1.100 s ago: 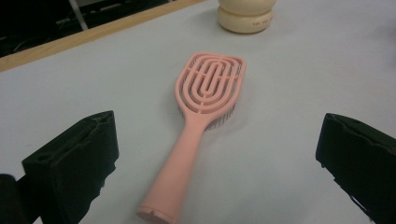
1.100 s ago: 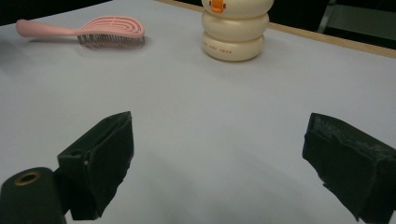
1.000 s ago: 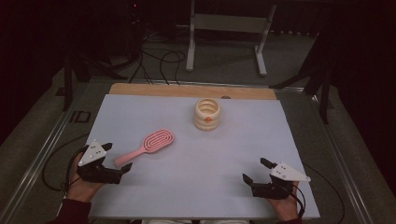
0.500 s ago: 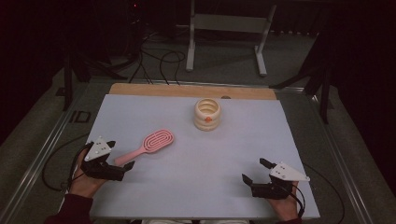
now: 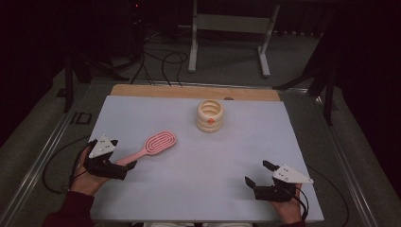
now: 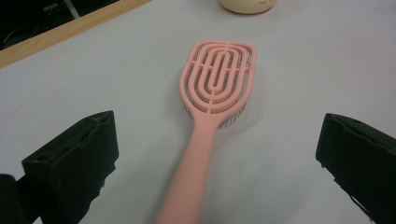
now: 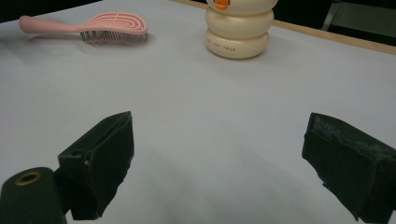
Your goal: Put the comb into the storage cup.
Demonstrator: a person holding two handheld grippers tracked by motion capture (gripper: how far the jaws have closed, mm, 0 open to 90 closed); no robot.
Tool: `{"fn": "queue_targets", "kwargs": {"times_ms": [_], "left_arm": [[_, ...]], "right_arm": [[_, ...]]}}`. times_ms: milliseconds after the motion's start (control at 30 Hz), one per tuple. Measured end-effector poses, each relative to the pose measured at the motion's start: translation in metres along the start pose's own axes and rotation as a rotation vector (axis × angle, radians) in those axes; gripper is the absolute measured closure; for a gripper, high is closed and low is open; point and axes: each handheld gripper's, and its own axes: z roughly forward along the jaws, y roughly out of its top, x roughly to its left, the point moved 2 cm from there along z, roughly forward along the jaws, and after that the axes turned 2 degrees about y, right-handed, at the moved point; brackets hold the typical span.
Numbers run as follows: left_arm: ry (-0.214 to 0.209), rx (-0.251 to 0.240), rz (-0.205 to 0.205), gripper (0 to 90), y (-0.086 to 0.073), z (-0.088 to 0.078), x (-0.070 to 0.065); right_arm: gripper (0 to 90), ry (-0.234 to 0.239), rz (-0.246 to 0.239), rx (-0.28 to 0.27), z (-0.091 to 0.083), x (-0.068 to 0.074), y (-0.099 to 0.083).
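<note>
From the high view I have the left gripper [image 5: 126, 166] at the near left of the bench [image 5: 198, 198], its jaws spread on either side of the handle end of the pink hairbrush [image 5: 152, 147], which lies flat on the white sheet with its head pointing away and to the right. That view does not let me judge how far the handle reaches between the jaws; the left gripper view does, showing the hairbrush [image 6: 212, 107] running up the middle between the two black jaws with clear gaps on both sides, neither jaw touching it. It also shows the looped slots of the head from above, with bristle tips peeking out underneath. My right gripper [image 5: 256, 174] sits at the near right of the bench, well apart from the brush, jaws wide and holding nothing. Its own view gives me a low side look that the overhead lacks: the hairbrush [image 7: 88, 27] resting bristles down, and the cream ridged container [image 7: 239, 29] with an orange mark near its top. In the high view that container [image 5: 210, 115] stands toward the far middle of the bench.
</note>
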Motion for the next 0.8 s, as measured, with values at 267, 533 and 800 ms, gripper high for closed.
{"fn": "queue_targets", "kwargs": {"times_ms": [267, 533, 800], "left_arm": [[0.003, 0.014, 0.004, 0.0, 0.001, 0.003, 0.002], [-0.002, 0.026, 0.005, 0.0, 0.002, 0.009, 0.005], [-0.003, 0.051, 0.009, 0.0, 0.001, 0.014, 0.009]], "right_arm": [[9.2, 0.0, -0.001, 0.001, 0.0, 0.0, 0.0], [9.2, -0.001, -0.005, 0.003, 0.0, 0.0, 0.0], [9.2, 0.001, -0.005, 0.003, 0.0, 0.0, 0.0]]}}
